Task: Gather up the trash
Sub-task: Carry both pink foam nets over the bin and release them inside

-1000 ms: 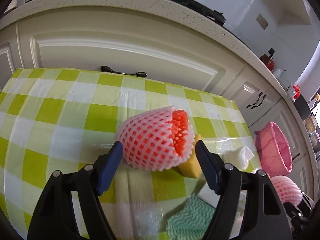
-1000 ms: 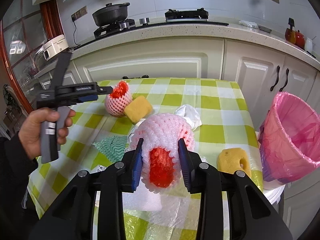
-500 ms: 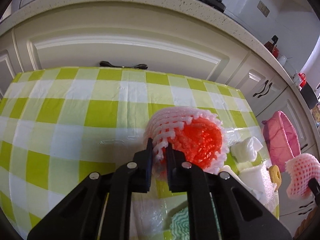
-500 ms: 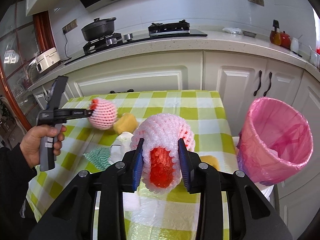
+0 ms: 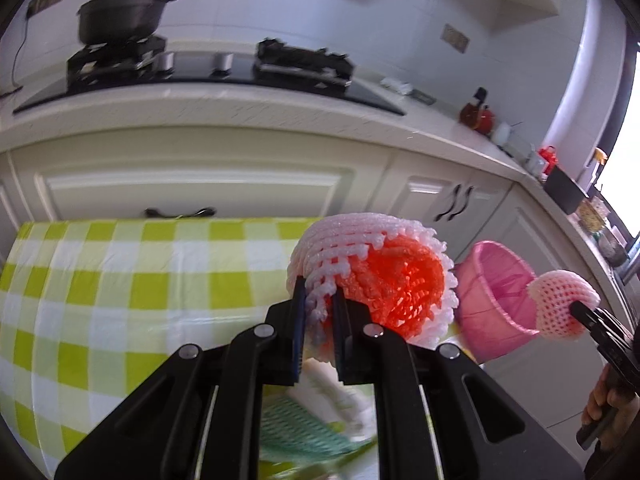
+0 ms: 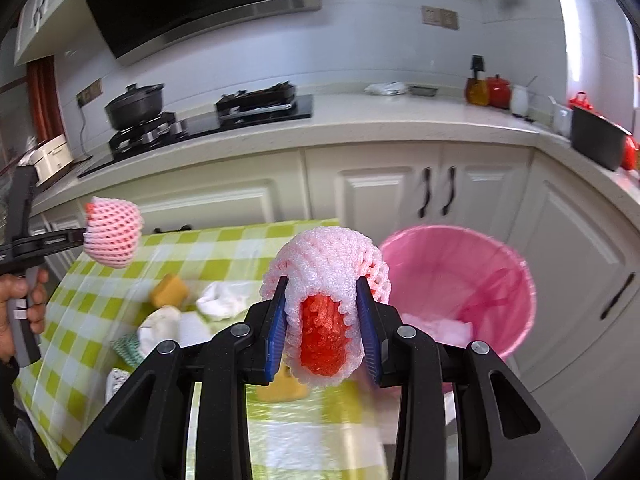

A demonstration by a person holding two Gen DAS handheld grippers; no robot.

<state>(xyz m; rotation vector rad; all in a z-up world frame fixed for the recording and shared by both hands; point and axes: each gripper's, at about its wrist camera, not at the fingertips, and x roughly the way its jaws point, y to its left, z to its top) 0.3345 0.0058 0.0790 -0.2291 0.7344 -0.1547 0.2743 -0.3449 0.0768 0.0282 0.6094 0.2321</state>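
My left gripper (image 5: 319,312) is shut on the rim of a pink-and-red foam fruit net (image 5: 372,276) and holds it in the air above the checked table (image 5: 120,280). It also shows in the right wrist view (image 6: 114,236). My right gripper (image 6: 322,320) is shut on a second foam fruit net (image 6: 324,280), held up just left of the pink-lined bin (image 6: 472,288). That net also shows in the left wrist view (image 5: 562,304), next to the bin (image 5: 492,292).
On the table lie two yellow sponges (image 6: 169,290), (image 6: 282,388), crumpled white tissues (image 6: 222,300), a white wad (image 6: 160,322) and a green net cloth (image 6: 128,344). White cabinets (image 6: 400,192) and a counter with a stove stand behind. The bin holds white trash (image 6: 436,326).
Both grippers have lifted their foam nets higher. The right one has moved toward the bin. The left net has left the table.
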